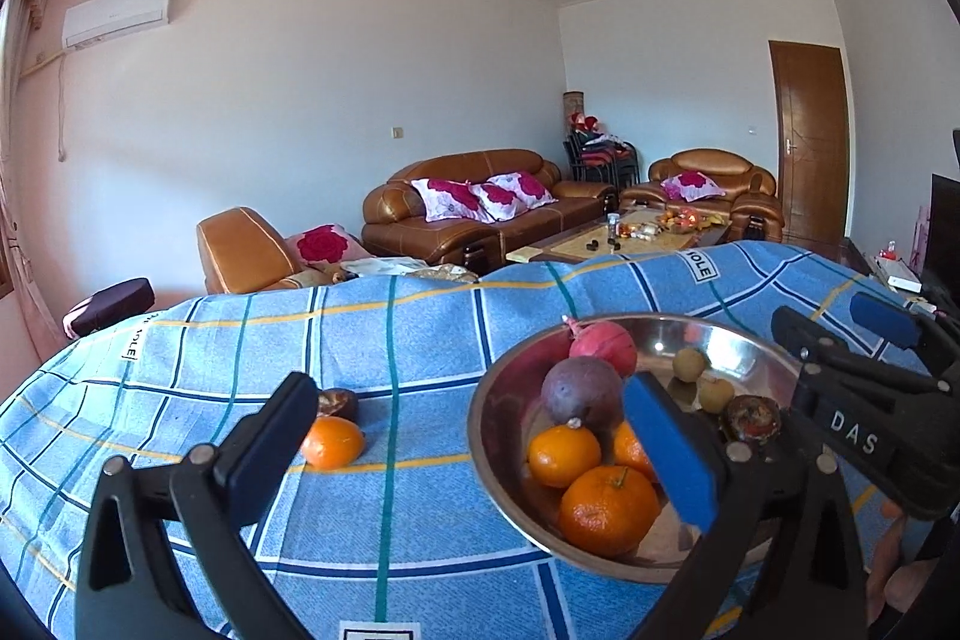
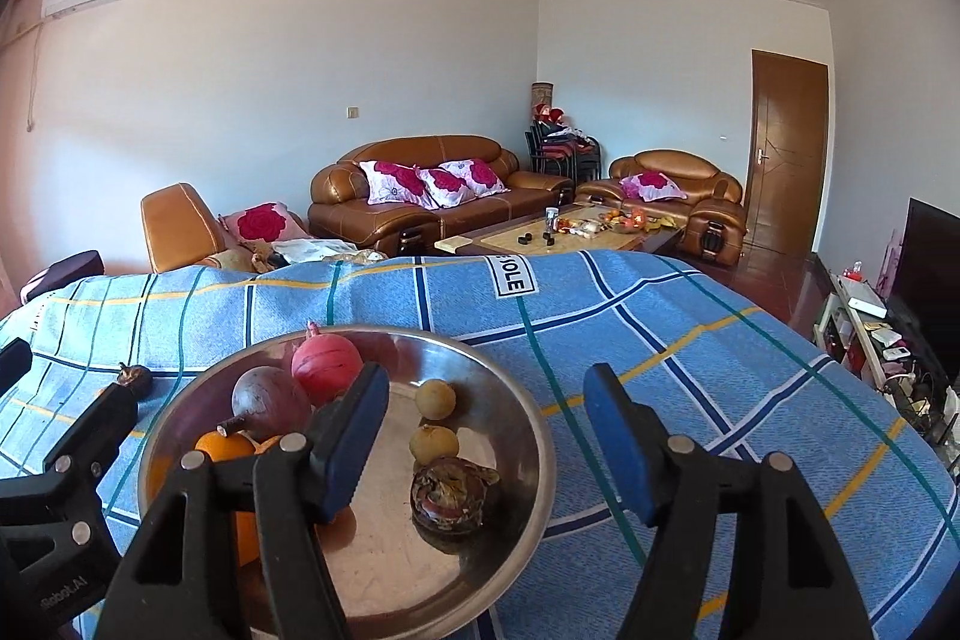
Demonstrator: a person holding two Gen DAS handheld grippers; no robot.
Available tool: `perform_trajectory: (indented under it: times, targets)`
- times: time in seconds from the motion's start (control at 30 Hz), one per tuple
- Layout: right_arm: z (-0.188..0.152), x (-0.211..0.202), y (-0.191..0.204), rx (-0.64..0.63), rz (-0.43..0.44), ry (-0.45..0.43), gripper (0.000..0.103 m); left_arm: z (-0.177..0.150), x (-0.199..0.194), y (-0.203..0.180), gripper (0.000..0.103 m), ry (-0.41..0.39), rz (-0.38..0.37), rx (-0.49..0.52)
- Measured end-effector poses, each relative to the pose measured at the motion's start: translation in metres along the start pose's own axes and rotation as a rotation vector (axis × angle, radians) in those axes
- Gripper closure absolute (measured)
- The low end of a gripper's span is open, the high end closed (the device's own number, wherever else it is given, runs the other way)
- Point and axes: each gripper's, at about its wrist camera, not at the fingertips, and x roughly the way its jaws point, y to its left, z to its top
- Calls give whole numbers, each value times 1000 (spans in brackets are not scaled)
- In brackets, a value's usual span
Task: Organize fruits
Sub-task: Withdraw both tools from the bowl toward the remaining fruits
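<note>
Your left gripper [image 1: 474,436] gapes fully, empty, the bowl [image 1: 480,436] rim by its right finger. Your right gripper [image 2: 486,436] is half open, apparently empty, with bare cloth [image 2: 720,340] to its right.

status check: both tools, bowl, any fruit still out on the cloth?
Left tool open, empty. Right tool open, empty, over the steel bowl. Orange and dark fruit still on the cloth, nothing blocking them.

On checked blue cloth [image 1: 420,340]: round steel bowl [image 1: 498,460] right of left gripper [image 1: 474,436], loose orange tangerine [image 1: 332,442] between its fingers.
</note>
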Motion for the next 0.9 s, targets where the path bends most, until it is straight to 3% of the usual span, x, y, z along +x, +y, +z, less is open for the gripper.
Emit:
perform_trajectory:
  times: [0.9]
  targets:
    - [-26, -65, 7, -3, -57, -17, 34, -24, -58, 29, 0, 25, -35, -5]
